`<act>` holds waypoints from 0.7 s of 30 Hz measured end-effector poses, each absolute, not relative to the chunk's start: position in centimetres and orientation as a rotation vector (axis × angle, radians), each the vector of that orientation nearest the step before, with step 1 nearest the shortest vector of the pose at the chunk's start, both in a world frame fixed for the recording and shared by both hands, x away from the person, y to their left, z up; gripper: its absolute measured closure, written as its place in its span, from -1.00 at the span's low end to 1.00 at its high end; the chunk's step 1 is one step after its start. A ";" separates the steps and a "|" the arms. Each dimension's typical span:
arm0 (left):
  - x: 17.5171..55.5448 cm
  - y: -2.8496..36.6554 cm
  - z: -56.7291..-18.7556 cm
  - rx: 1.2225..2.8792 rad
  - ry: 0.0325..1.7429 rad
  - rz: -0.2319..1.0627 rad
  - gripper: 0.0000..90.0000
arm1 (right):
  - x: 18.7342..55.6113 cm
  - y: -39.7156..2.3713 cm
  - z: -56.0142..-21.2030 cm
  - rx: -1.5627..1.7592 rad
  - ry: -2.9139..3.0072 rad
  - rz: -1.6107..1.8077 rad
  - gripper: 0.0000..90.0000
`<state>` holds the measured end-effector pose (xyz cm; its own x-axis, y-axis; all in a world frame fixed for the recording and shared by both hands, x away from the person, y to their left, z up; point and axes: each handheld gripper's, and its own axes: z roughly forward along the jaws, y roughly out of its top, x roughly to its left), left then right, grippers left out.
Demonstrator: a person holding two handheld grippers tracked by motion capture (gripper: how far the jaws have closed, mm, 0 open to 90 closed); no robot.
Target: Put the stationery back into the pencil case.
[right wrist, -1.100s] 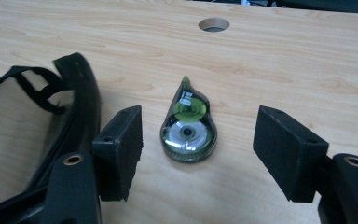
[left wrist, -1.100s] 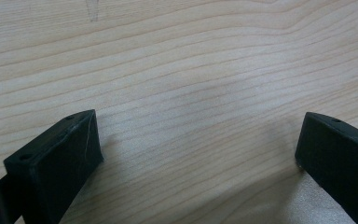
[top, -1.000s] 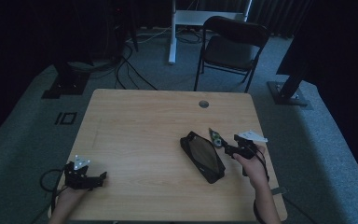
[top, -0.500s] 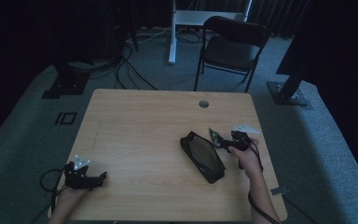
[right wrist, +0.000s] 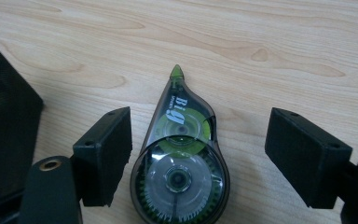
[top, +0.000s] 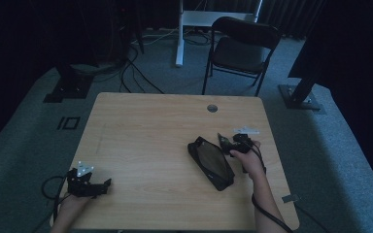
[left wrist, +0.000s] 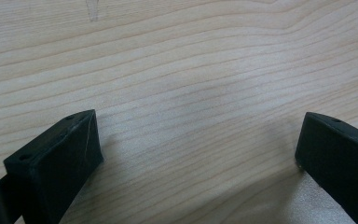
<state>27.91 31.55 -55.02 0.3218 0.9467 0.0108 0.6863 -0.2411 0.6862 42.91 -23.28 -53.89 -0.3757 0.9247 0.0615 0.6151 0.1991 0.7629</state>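
The correction tape dispenser [right wrist: 179,158] is a teardrop of smoky clear plastic with a green pointed tip, a green reel and a grey toothed reel showing inside. It lies flat on the wooden counter [right wrist: 284,42], just beside a black mesh pouch [top: 211,162]. The right tool [right wrist: 198,156] straddles it, jaws just opened wide and clear of its sides. The left tool [left wrist: 198,154] rests spread over bare wood.

right hand-held gripper [right wrist: 198,154] | jaws just opened | correction tape [right wrist: 179,158] between, seemingly untouched
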 end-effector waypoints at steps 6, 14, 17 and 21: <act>27.9 31.6 -55.0 2.011 1.434 0.582 -1.00 | 43.4 -22.9 -54.2 1.419 2.087 0.984 -0.47; 27.9 31.6 -55.0 2.011 1.435 0.582 -1.00 | 43.7 -22.4 -54.8 1.376 2.123 0.940 -0.35; 27.9 31.6 -55.0 2.011 1.435 0.582 -1.00 | 43.8 -22.3 -54.9 1.364 2.127 0.944 -0.27; 27.9 31.6 -55.0 2.012 1.434 0.582 -1.00 | 43.9 -22.0 -54.8 1.355 2.141 0.945 -0.16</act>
